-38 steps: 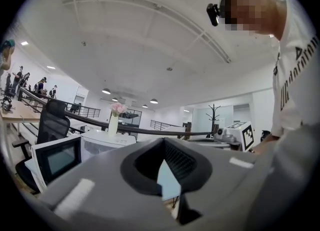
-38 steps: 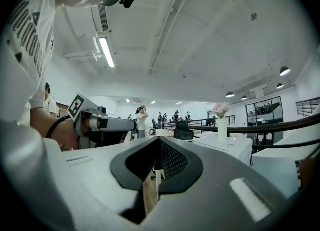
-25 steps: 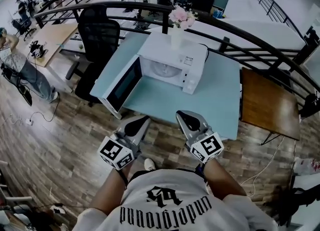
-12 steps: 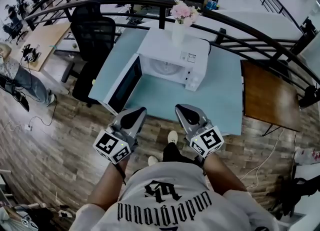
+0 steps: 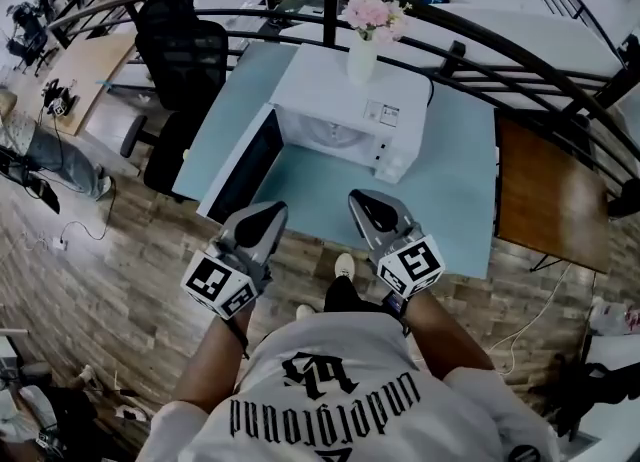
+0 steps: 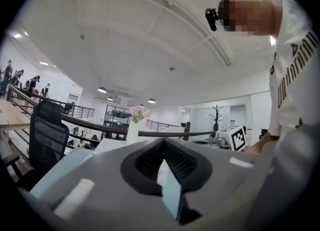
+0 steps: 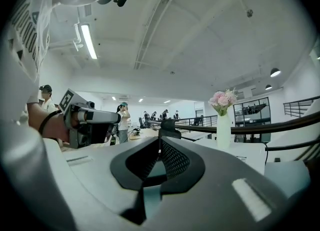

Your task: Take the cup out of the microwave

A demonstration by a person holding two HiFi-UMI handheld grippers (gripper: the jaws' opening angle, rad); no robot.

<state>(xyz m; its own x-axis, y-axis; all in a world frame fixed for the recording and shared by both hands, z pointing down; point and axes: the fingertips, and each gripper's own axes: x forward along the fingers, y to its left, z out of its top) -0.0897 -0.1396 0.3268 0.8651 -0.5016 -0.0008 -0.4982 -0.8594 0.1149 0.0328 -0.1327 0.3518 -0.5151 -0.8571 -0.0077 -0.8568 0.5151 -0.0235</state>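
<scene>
A white microwave (image 5: 345, 110) stands on the light blue table (image 5: 450, 200), its door (image 5: 240, 165) swung open to the left. Its cavity (image 5: 330, 135) shows a pale round shape; I cannot make out a cup in it. Both grippers hang in front of the table's near edge, short of the microwave. My left gripper (image 5: 262, 218) is shut and holds nothing, just below the open door. My right gripper (image 5: 368, 208) is shut and empty over the table's front edge. In the gripper views the left gripper (image 6: 162, 142) and the right gripper (image 7: 159, 140) have their jaws meeting at the tips.
A white vase of pink flowers (image 5: 362, 45) stands on top of the microwave. A black office chair (image 5: 185, 60) is left of the table, a brown wooden table (image 5: 550, 205) to its right, and a dark curved railing (image 5: 480, 40) behind. The floor is wood planks.
The person has stepped closer: the microwave and table now sit larger and nearer in the head view. Both grippers stay shut and have edged toward the table's front edge.
</scene>
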